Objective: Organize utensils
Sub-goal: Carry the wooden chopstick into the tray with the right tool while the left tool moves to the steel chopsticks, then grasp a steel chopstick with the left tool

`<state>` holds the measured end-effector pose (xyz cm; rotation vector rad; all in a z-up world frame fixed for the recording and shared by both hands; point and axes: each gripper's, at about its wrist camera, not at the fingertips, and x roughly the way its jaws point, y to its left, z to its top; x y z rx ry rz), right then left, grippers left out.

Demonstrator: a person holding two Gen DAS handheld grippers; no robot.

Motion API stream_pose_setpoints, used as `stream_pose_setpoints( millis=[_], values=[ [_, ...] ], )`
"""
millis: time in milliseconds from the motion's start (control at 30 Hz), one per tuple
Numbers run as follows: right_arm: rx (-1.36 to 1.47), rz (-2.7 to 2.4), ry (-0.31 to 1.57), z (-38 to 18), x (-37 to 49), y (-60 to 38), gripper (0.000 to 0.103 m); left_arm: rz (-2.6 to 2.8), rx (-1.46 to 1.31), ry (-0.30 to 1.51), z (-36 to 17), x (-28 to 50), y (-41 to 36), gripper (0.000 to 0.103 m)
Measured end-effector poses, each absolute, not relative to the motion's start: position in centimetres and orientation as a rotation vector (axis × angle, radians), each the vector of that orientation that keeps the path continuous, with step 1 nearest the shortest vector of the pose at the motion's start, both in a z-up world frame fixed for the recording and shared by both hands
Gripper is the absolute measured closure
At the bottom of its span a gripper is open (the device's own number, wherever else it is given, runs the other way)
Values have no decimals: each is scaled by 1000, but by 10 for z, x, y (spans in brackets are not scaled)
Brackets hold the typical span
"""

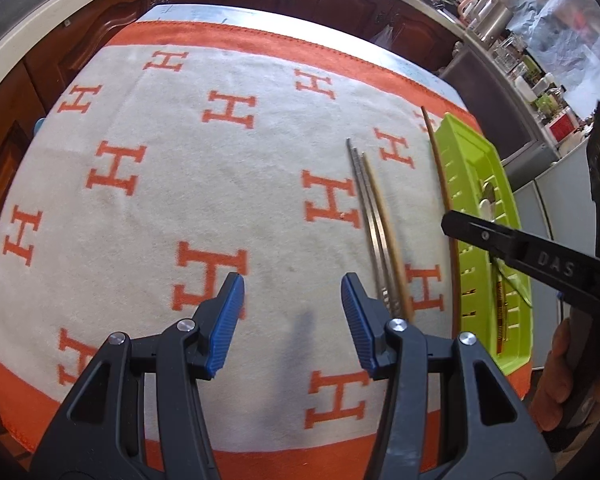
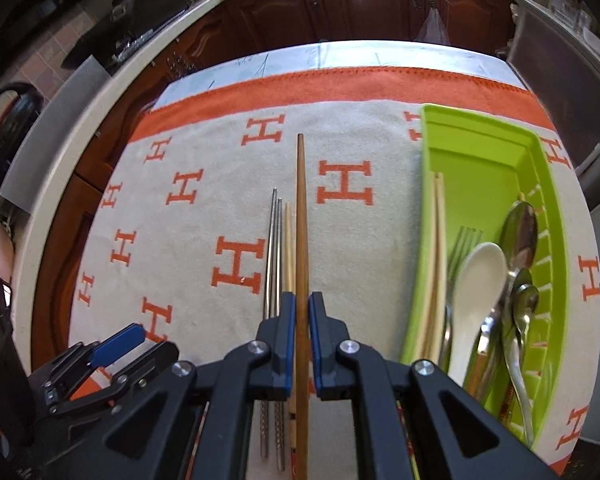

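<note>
The right gripper (image 2: 302, 312) is clamped on one dark wooden chopstick (image 2: 301, 216) above the towel (image 2: 204, 216), left of the green tray (image 2: 480, 152); left gripper (image 1: 292, 320) gapes empty. Pinched low, it may pivot and slip.
</note>
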<state>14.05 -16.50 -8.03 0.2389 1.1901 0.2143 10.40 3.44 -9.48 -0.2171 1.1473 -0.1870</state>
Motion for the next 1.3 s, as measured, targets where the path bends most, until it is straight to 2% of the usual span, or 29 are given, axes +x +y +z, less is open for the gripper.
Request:
stream_pose_setpoints(
  millis=[300,500,800,1000,1167,1300],
  values=[
    [387,159,1109,-58,110,-236,97,-218,-175,1147,-108,112,-12,56],
    [408,93,1095,-64,107,-268,97,-193,-123,1159,-120,110,-37,65],
    [434,114,1110,-82,128,-266,96,-143,-128,1126,-122,108,-37,74],
    [453,118,1084,-85,123,-267,95,-117,-88,1095,-122,106,-45,74],
    [414,108,1075,-87,111,-264,95,-56,65,1056,-126,102,-67,73],
    [396,108,1066,-88,101,-261,95,-52,57,1048,-126,103,-66,74]
  ],
)
